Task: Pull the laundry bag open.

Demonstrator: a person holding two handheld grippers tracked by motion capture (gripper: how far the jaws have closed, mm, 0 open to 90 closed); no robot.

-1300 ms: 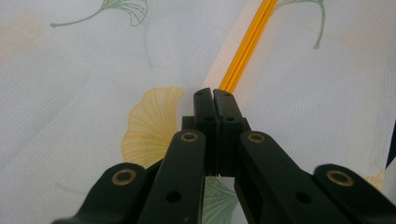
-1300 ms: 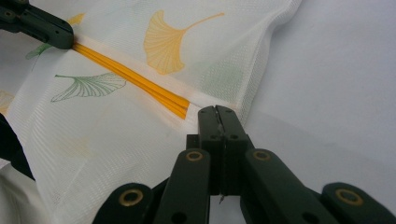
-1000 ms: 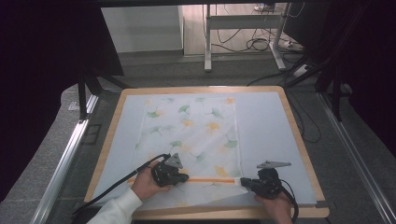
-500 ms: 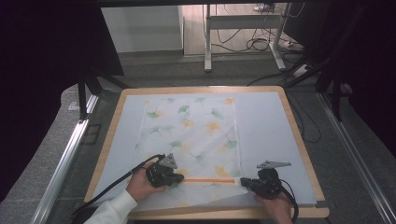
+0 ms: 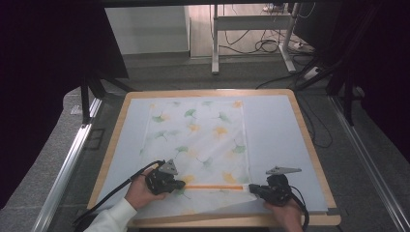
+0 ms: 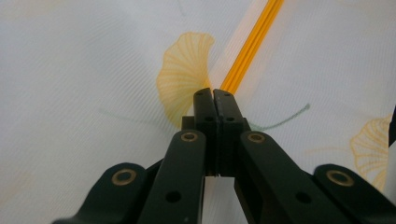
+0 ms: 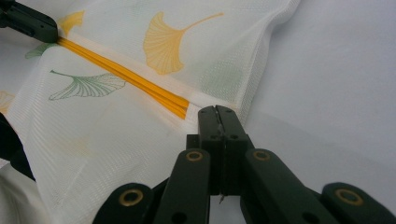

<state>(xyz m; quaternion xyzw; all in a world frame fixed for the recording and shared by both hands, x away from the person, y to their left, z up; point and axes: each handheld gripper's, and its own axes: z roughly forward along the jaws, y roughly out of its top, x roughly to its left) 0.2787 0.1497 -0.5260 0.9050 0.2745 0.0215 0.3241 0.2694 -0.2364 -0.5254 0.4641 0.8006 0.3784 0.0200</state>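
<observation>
A thin, limp leaf-print cloth (image 5: 200,140) is pinched at both near-edge ends by the closed left gripper (image 5: 180,184) and right gripper (image 5: 254,188).

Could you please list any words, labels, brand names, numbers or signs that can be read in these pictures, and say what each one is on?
None: no view has any readable text.
The cloth carries a ginkgo-leaf print and an orange stripe, no lettering.
The left gripper and right gripper, jaws shut, bear no marking that can be made out.
The wooden table edge has no label.
</observation>
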